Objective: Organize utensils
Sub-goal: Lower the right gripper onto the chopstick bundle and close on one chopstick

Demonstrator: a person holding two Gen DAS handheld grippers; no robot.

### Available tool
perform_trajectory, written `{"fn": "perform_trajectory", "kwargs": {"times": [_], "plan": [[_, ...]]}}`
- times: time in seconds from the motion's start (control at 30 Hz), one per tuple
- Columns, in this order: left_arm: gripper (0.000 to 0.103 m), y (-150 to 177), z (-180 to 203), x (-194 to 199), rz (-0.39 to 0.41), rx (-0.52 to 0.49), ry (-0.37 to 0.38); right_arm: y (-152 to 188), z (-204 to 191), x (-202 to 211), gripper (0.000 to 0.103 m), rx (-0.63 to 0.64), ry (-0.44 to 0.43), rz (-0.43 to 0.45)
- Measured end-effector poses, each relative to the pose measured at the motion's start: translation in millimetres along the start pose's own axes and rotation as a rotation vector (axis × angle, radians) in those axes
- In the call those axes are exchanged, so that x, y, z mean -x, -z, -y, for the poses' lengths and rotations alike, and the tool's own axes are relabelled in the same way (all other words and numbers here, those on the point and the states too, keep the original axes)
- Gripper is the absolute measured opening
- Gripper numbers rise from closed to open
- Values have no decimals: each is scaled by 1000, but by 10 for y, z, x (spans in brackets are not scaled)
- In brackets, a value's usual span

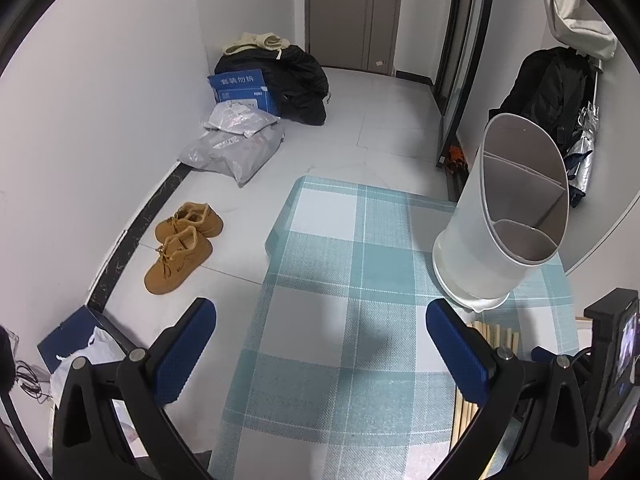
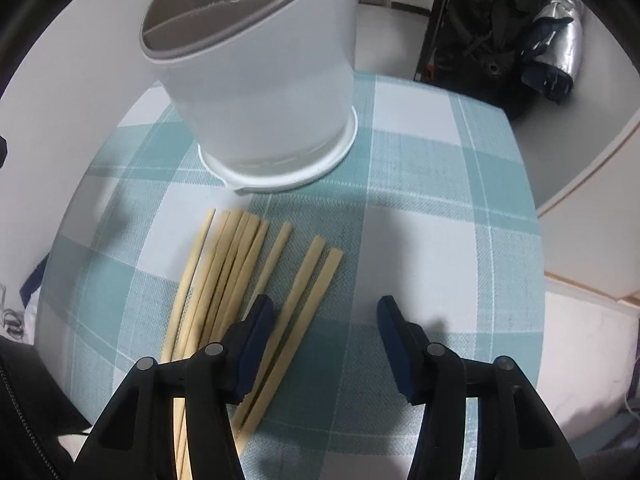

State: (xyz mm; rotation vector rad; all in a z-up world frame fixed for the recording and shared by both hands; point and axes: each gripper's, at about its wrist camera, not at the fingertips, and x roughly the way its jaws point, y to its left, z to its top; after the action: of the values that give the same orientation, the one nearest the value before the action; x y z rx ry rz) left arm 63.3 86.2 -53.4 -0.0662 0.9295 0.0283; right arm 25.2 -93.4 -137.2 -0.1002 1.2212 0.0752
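Right wrist view: pale wooden chopsticks (image 2: 240, 280) lie fanned before a white divided holder (image 2: 260, 92). Right gripper (image 2: 326, 320) half-spread around two, gripping nothing. Left gripper (image 1: 320, 344) wide, empty.

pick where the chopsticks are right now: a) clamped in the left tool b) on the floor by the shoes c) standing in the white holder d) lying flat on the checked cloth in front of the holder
d: the chopsticks lie side by side on the cloth, just short of the holder, whose compartments look empty.
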Motion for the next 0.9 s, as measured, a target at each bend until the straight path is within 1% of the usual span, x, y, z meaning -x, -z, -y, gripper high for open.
{"fn": "perform_trajectory", "kwargs": {"times": [0.07, 0.1, 0.2, 0.3, 0.43, 0.5, 0.53, 0.6, 0.63, 0.67, 0.7, 0.73, 0.87, 0.9], "plan": [[102, -2, -9, 5, 4, 3, 3, -52, -28, -6, 53, 13, 1, -13], [102, -1, -11, 9, 6, 0, 0, -72, -11, -2, 51, 11, -2, -16], [102, -3, -28, 12, 16, -2, -15, -166, 103, 11, 51, -17, -11, -8], [102, -11, -68, 15, 13, 12, -12, -191, 246, 47, 51, -53, -14, 1], [102, -11, -72, 17, 13, 18, -6, -231, 375, -7, 51, -77, 0, -23], [102, -4, -70, 23, 15, 15, -10, -265, 346, -57, 51, -60, 5, -43], [102, 1, -67, 26, 14, 12, -10, -280, 333, -60, 49, -53, 0, -37], [102, 7, -71, 15, 0, -1, 15, -329, 318, -78, 49, -44, 17, -52], [102, 10, -75, 9, -10, 0, 24, -339, 295, -81, 45, -38, 18, -56], [102, 13, -86, 2, -13, 3, 18, -363, 280, -111, 43, -24, 29, -69], [102, 14, -99, -4, -14, 4, 12, -389, 257, -121, 41, -5, 48, -62], [102, 14, -114, -15, -17, 7, 8, -415, 244, -133, 37, 5, 46, -61], [102, 37, -156, -58, -27, 12, -7, -484, 264, -175, 34, -17, 32, -53], [102, 53, -153, -84, -35, 8, -14, -505, 270, -183, 29, -13, 27, -47]]}}
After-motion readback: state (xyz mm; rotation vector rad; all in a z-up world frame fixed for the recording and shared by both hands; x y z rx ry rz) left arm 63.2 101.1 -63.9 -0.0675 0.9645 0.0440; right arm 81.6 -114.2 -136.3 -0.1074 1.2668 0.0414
